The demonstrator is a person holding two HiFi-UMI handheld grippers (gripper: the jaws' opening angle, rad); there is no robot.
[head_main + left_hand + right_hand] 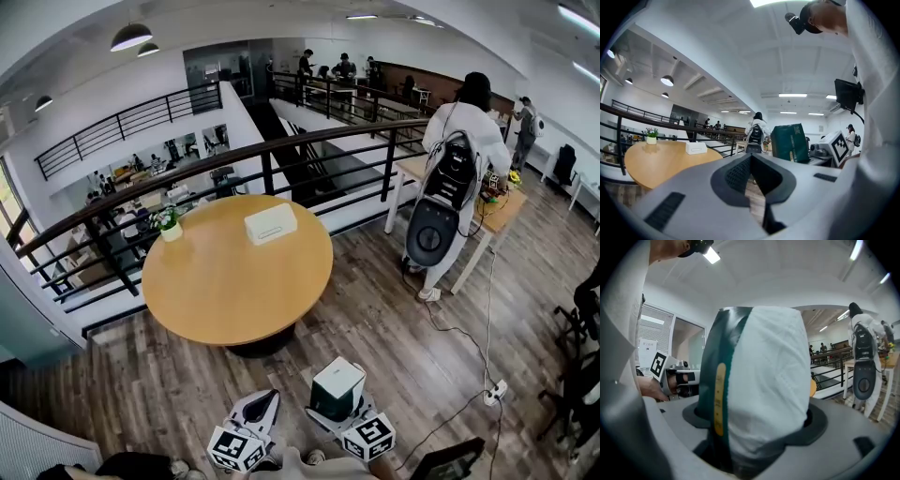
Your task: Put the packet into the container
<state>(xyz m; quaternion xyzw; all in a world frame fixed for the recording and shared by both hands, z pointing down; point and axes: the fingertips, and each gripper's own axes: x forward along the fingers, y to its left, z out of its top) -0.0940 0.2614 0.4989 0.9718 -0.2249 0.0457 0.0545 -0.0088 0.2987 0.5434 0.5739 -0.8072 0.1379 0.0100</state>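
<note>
Packet [337, 387] in hand, and that is about where the job stands. We have the right gripper [757, 432] clamped on it: in the right gripper view the jaws press in on both sides of the lower part of a green-and-white soft pack, which stands up tall between them. That part, the pick-up, we judge to be done.

Over on the other side, the left gripper [751, 168] carries nothing. Its jaws are drawn together with only a thin slit between the dark pads, and through that slit we see just wooden floor [394, 319].

Now the container [270, 223], a low white box, sits on the far half of the round wooden table [234, 291], near a little potted plant [170, 225]. It is well apart from us; both grippers hang low at the near edge of the head view, short of the table, with bare floor between. From here we cannot tell whether the box is open on top.

So what is left, as we read it: carry the packet across to the table, bring it over the box, lower it in and let go. None of that has happened yet. A person with a backpack [455, 159] stands off to the right at another table, clear of our path.
</note>
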